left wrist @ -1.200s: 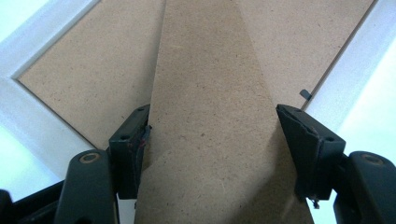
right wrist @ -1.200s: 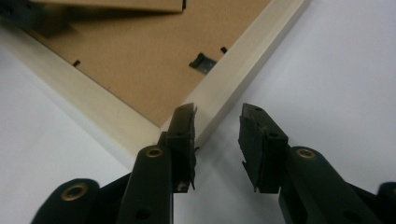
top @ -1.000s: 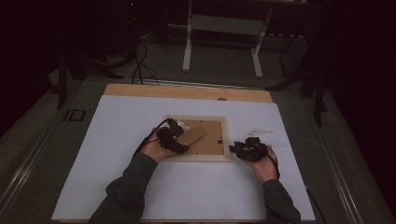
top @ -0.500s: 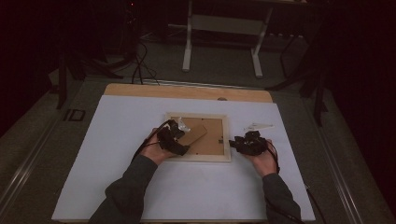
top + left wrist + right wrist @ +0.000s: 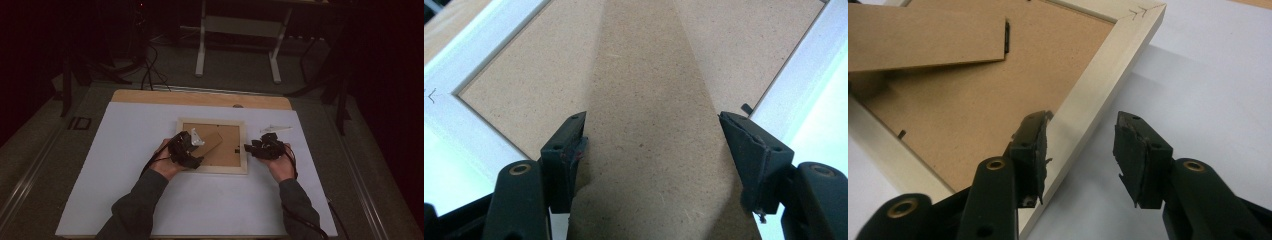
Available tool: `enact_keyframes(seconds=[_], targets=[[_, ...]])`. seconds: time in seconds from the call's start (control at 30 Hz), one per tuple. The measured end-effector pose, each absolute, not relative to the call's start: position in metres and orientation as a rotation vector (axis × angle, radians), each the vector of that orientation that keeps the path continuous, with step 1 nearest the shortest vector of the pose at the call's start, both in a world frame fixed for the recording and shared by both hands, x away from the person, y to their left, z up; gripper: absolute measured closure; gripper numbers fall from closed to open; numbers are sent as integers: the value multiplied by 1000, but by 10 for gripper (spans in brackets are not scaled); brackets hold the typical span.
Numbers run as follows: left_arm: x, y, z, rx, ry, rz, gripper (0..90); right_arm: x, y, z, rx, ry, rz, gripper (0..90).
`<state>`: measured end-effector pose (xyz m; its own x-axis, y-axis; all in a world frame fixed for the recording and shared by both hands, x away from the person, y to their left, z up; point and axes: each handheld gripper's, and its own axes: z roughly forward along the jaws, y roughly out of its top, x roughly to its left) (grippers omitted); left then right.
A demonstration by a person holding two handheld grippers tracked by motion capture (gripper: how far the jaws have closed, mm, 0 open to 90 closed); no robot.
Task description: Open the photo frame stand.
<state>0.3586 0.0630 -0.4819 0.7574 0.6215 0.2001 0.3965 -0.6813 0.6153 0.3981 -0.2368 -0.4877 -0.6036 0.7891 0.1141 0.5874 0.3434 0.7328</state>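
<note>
The frame point(image 5: 212, 145) lies face-down on the counter point(image 5: 125, 150). The left gripper point(image 5: 651, 150) clamps the frame's stand point(image 5: 649, 100). The right gripper point(image 5: 1080, 150), jaws apart and just opening, straddles the frame's right rail.

White mat point(image 5: 125, 165) covering most of tabletop; bare wooden strip point(image 5: 150, 96) along 12 o'clock edge. Small clear plastic piece point(image 5: 276, 128) lying toward 2 o'clock.

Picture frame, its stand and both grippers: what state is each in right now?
Picture frame: face down on the white mat, backing board up.
Stand: lifted off the backing, between the left gripper jaws.
Right gripper: open, jaws just opening, straddling the frame's edge.
</note>
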Motion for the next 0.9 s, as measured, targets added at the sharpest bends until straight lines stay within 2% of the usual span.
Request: enact_keyframes(seconds=[0.9], targets=[[332,61,-484,2329,666,741,339,437,-231,-488,1440,2428,1203,495]])
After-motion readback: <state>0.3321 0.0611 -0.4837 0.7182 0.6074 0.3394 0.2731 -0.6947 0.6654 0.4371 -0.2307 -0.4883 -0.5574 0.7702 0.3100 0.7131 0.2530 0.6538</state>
